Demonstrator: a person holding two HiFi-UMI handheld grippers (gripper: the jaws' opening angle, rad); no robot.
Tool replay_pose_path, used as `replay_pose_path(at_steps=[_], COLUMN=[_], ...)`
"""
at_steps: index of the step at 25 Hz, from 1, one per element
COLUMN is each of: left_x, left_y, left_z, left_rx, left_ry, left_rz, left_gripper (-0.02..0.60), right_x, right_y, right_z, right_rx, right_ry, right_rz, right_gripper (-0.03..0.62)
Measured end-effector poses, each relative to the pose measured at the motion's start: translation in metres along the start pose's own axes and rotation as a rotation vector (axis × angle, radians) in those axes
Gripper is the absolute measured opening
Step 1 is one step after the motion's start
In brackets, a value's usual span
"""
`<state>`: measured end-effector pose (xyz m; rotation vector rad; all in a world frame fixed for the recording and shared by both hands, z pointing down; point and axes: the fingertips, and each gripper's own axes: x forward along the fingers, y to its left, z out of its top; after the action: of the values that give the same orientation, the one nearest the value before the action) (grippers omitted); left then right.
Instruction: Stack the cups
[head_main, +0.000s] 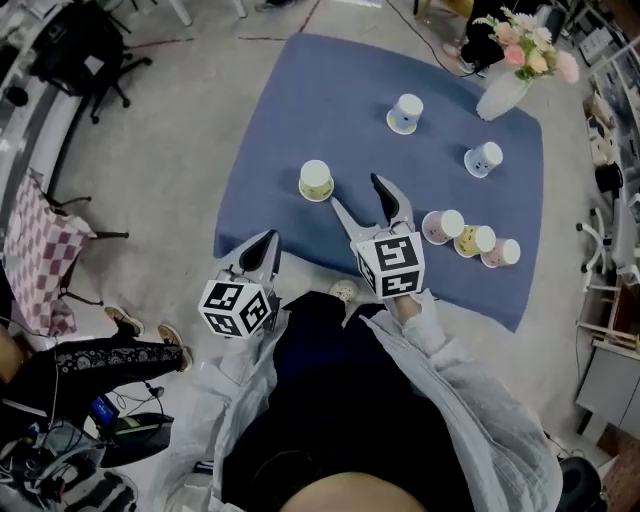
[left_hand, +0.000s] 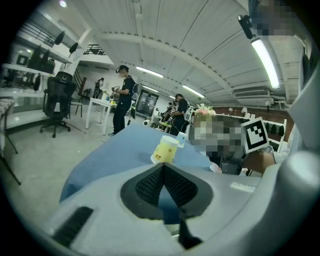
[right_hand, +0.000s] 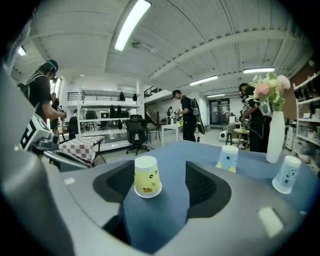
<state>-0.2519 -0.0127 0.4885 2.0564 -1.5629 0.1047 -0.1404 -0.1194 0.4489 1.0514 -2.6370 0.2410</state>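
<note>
A yellow cup (head_main: 316, 180) stands upside down on the blue tablecloth (head_main: 280, 120). Farther back, a white cup (head_main: 405, 113) and a pale blue cup (head_main: 484, 158) also stand upside down. Three more cups (head_main: 472, 240) lie on their sides in a row at the right. My right gripper (head_main: 362, 200) is open just right of the yellow cup (right_hand: 147, 176), which shows a little beyond its jaws, untouched. My left gripper (head_main: 268, 242) hovers at the table's near edge with its jaws shut and empty; the yellow cup (left_hand: 165, 149) stands ahead of it.
A white vase of flowers (head_main: 505, 88) stands at the table's far right corner. A chair with a checkered cloth (head_main: 40, 250) is on the floor at the left, and shelves (head_main: 610, 200) stand at the right. People stand in the room beyond the table.
</note>
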Motion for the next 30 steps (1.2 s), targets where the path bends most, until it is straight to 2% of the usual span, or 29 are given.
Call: replay_pose_path(at_steps=[8, 13, 18, 20, 21, 30], left_x=[-0.030, -0.031, -0.027, -0.024, -0.022, 0.001], left_y=[0.039, 0.043, 0.044, 0.046, 0.046, 0.023], left_z=[-0.016, -0.017, -0.017, -0.016, -0.015, -0.010], left_rx=[-0.065, -0.078, -0.076, -0.075, -0.074, -0.032], left_ry=[-0.011, -0.014, -0.003, 0.005, 0.008, 0.015], left_rz=[0.117, 0.141, 0.135, 0.128, 0.123, 0.051], left_gripper=[-0.009, -0.009, -0.009, -0.009, -0.009, -0.009], right_x=[0.052, 0.078, 0.094, 0.098, 0.099, 0.068], right_y=[0.036, 0.046, 0.054, 0.055, 0.054, 0.022], right_z=[-0.006, -0.009, -0.022, -0.027, -0.027, -0.018], right_rx=[-0.022, -0.023, -0.043, -0.066, -0.072, -0.033], right_ry=[0.028, 0.046, 0.105, 0.128, 0.133, 0.094], right_rz=[0.110, 0.147, 0.180, 0.175, 0.174, 0.112], right_gripper=[0.331, 0.331, 0.330, 0.275, 0.275, 0.275])
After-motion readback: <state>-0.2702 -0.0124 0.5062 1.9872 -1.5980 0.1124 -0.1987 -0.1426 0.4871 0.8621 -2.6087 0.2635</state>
